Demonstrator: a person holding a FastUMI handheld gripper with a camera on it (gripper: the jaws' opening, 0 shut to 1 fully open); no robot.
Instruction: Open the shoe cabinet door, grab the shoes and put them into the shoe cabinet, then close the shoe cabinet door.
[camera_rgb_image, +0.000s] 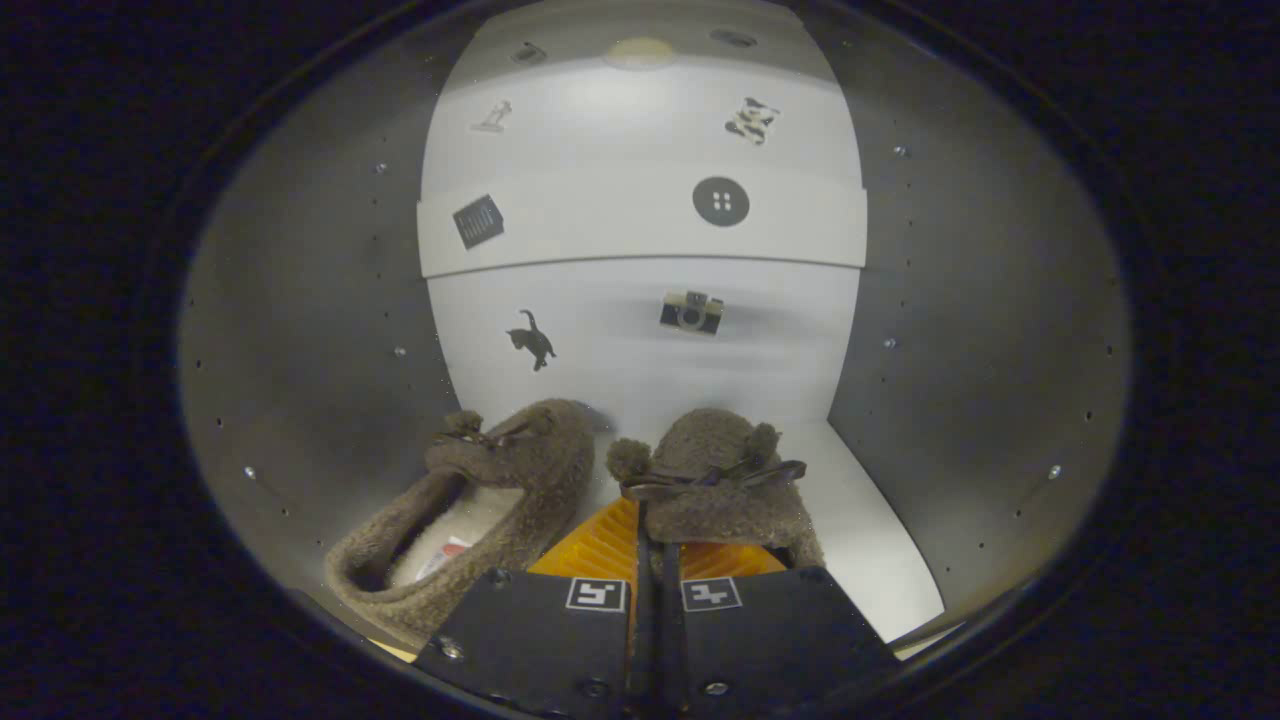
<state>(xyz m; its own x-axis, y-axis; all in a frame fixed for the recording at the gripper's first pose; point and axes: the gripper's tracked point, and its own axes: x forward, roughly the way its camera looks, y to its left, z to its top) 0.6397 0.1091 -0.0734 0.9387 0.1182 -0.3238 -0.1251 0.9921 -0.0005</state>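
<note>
Two fuzzy brown slippers sit inside the shoe cabinet (880, 560), toes toward its white back wall. The left slipper (480, 510) lies free on the cabinet floor, its pale lining showing, just left of my fingers. The right slipper (715, 480) is right ahead of my gripper (655, 570), a dark bow on top. The fingers stand almost together, and a thin dark edge of that slipper is pinched between them. The rear of the right slipper is hidden behind the fingers.
Grey side walls (310, 350) with rows of small holes close in on the left and right (980, 350). The white back wall (640, 330) carries several small stickers and a horizontal ledge. Bare white floor lies to the right of the right slipper.
</note>
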